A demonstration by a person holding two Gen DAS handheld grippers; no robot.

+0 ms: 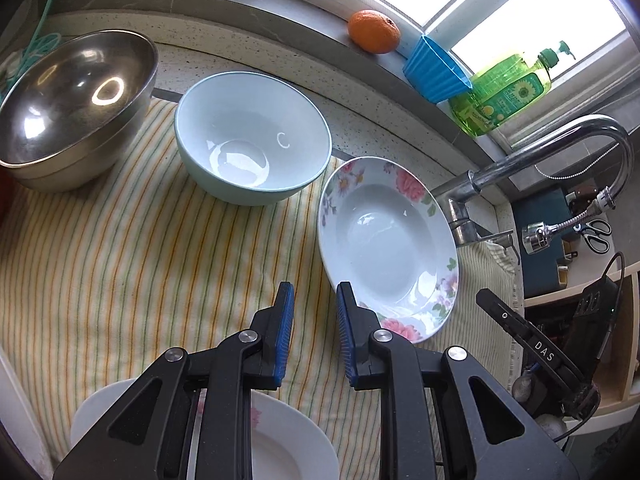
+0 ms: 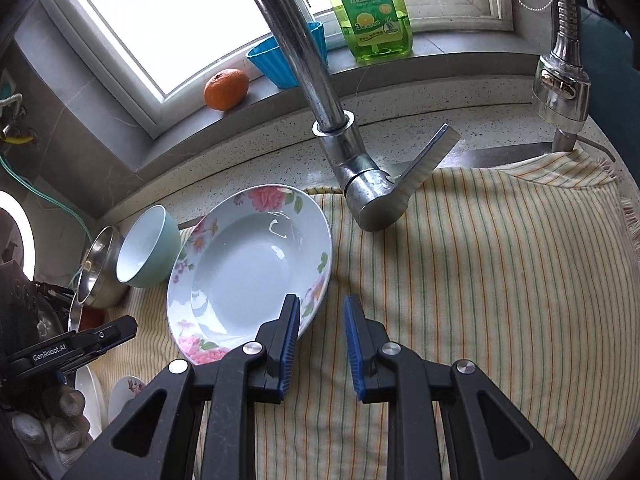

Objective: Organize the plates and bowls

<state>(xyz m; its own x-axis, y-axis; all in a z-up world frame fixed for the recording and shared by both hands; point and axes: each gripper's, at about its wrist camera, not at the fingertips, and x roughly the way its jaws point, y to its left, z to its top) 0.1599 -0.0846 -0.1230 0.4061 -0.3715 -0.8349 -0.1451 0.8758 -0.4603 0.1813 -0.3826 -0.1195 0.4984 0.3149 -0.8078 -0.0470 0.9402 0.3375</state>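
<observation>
Dishes are laid out on the striped towel (image 1: 120,248); both grippers are held above it, empty.

The floral plate (image 1: 386,246) is taken as the landmark, lying flat on the towel just beside the faucet (image 2: 352,168). The pale blue bowl (image 1: 252,136) is set to its far left, with the steel bowl (image 1: 76,104) beyond that. The left gripper (image 1: 314,300) is positioned at the plate's near-left rim, jaws apart. The right gripper (image 2: 322,312) is positioned at its near-right rim, jaws apart. A white plate (image 1: 288,440) is seen beneath the left gripper.
</observation>
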